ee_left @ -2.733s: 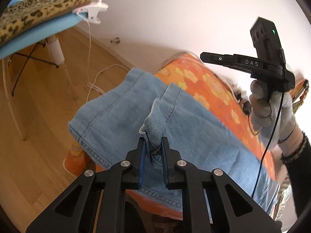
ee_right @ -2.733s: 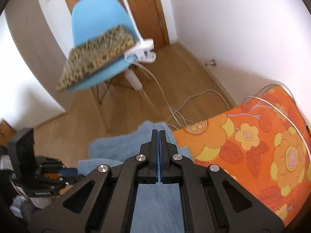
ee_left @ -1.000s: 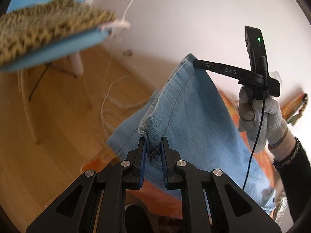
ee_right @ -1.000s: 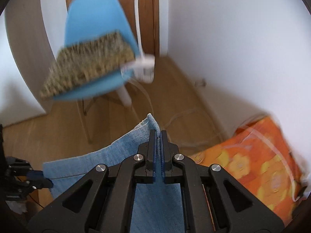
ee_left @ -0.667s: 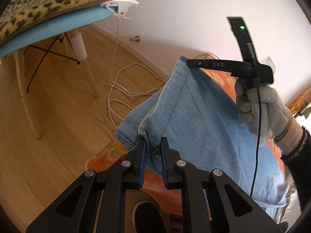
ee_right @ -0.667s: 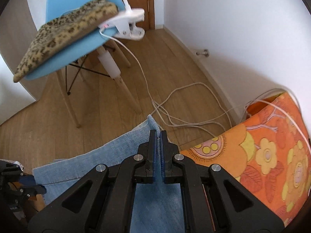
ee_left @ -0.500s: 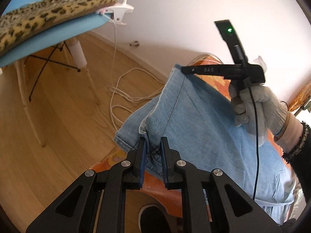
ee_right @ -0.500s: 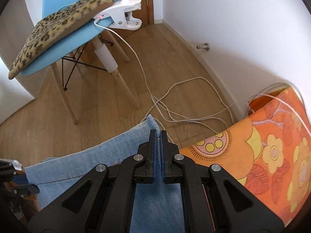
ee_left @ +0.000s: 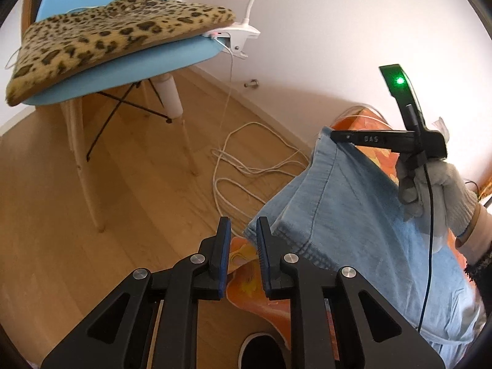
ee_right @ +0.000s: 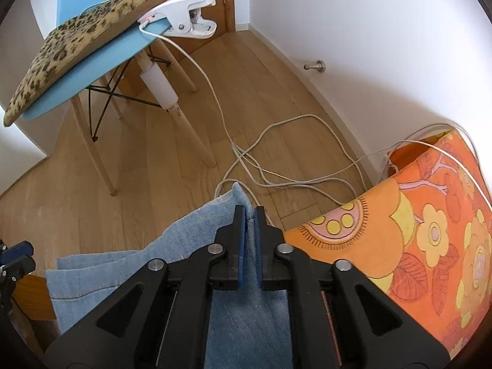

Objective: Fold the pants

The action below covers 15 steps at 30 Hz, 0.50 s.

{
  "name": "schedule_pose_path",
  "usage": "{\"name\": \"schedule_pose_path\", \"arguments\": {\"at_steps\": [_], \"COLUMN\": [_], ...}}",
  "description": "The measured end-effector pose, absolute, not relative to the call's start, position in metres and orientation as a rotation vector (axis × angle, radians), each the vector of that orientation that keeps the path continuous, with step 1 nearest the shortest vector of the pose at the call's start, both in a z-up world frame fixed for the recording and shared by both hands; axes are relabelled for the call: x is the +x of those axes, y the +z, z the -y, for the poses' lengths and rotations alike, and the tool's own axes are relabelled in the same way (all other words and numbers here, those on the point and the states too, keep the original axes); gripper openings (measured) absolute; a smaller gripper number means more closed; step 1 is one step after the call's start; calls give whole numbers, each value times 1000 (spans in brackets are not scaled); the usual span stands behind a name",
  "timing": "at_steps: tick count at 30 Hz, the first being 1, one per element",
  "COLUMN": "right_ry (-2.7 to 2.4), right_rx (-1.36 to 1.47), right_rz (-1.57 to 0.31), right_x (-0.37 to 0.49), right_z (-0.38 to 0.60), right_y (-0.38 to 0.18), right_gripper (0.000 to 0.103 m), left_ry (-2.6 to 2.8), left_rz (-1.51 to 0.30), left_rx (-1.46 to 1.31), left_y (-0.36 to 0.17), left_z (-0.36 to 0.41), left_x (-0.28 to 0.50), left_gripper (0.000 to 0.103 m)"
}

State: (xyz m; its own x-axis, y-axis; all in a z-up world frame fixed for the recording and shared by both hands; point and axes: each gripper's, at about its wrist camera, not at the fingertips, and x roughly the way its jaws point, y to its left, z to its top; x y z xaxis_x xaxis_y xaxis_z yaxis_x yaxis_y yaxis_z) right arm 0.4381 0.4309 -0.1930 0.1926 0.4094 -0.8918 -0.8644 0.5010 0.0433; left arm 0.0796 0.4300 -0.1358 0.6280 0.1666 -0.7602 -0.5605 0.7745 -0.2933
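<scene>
Light blue denim pants (ee_left: 353,224) lie folded over on an orange flowered cloth (ee_left: 261,295). My left gripper (ee_left: 243,230) is open and empty, its jaws just left of the pants' near corner. My right gripper (ee_right: 249,213) is shut on the far corner of the pants (ee_right: 184,243) and holds it slightly raised; it also shows in the left wrist view (ee_left: 335,136), pinching the top edge.
A blue chair (ee_left: 123,61) with a leopard cushion (ee_left: 107,37) and a white clip lamp (ee_right: 187,21) stands on the wooden floor. White cables (ee_right: 292,172) lie looped on the floor by the wall. The orange flowered cloth (ee_right: 430,230) spreads to the right.
My left gripper has opened and let go of the pants corner, which dropped onto the cloth. My right gripper has lowered its corner toward the surface, still gripping it.
</scene>
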Motion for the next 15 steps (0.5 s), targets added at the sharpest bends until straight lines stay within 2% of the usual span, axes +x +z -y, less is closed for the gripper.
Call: {"name": "schedule_pose_path", "arguments": {"at_steps": [1, 3, 4, 9, 15], "right_ry": [961, 971, 981, 995, 951], "right_rx": [-528, -505, -497, -434, -343], "right_rz": [-1017, -1010, -1001, -956, -880], "right_x": [438, 436, 435, 428, 403], "right_z": [-428, -422, -419, -372, -258], "right_y": [-188, -175, -168, -117, -38], "right_gripper": [14, 27, 29, 30, 30], "left_ry": [440, 415, 402, 353, 279], "left_rz": [-789, -787, -794, -801, -748], "left_rx": [-557, -575, -578, -549, -499], "left_y": [-136, -134, -134, -116, -68], "left_z": [-431, -429, -428, -412, -383], "left_x": [79, 79, 84, 93, 97], "left_gripper": [17, 17, 17, 17, 17]}}
